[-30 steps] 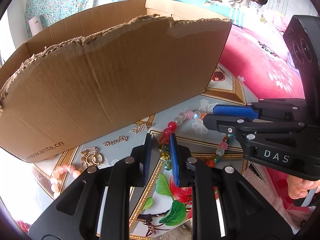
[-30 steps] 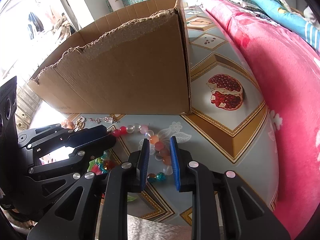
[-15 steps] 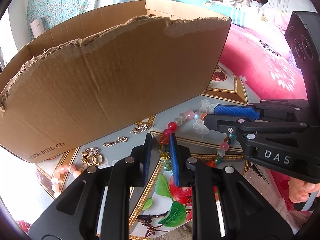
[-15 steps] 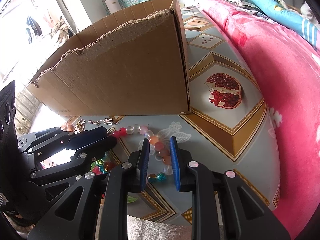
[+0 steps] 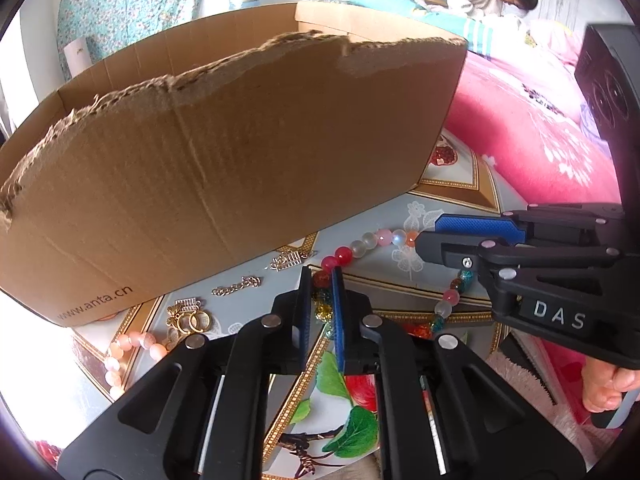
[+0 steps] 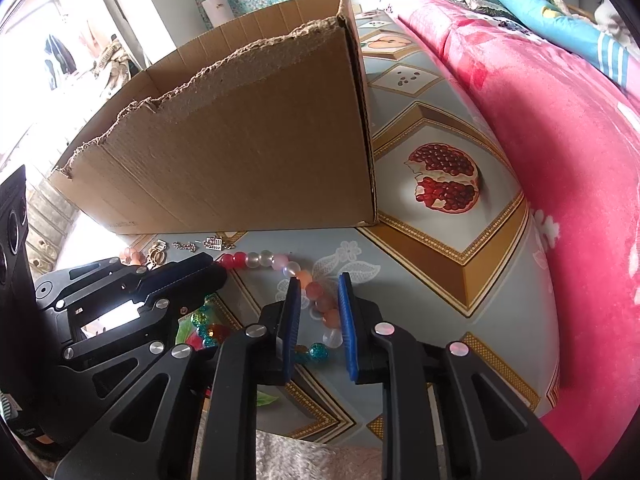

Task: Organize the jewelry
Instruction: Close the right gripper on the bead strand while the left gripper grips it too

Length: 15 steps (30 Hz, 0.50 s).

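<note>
Both grippers are closing on the bead necklace [image 5: 362,242]: left gripper [image 5: 322,300] pinching beads, right gripper [image 6: 319,308] straddling beads, near the cardboard box [image 5: 224,168].

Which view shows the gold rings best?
The left wrist view: the gold rings lie unobstructed on the mat below the cardboard box. In the right wrist view they are small and partly hidden behind the left gripper.

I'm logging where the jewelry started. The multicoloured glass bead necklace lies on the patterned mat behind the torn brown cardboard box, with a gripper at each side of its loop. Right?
Not quite. The multicoloured glass bead necklace lies in front of the torn brown cardboard box, not behind it, as the left wrist view shows. It is on the patterned mat, with the left gripper and the right gripper at each side of its loop.
</note>
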Tool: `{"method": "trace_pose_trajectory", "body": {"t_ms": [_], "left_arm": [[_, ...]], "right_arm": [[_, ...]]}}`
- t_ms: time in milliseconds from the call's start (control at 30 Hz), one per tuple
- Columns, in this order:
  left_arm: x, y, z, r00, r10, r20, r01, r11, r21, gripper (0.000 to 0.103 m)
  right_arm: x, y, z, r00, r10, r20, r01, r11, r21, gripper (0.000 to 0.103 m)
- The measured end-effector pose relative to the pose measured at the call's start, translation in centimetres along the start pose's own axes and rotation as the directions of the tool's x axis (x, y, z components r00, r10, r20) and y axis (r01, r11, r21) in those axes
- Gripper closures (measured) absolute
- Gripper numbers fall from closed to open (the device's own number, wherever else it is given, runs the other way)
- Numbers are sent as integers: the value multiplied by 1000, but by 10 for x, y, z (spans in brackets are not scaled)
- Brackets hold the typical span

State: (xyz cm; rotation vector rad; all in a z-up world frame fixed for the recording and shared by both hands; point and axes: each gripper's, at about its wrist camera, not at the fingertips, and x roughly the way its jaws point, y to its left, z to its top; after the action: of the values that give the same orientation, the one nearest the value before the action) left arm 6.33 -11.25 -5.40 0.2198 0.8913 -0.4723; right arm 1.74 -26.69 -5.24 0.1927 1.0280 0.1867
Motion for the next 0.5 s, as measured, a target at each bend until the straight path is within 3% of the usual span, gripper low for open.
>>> {"method": "trace_pose_trajectory", "body": {"t_ms": [500], "left_arm": [[-5,10,-2,997,-77,18,78,996,-51,95]], "right_arm": [[-3,3,-1,1000,-15,1,15,999,38,93]]}}
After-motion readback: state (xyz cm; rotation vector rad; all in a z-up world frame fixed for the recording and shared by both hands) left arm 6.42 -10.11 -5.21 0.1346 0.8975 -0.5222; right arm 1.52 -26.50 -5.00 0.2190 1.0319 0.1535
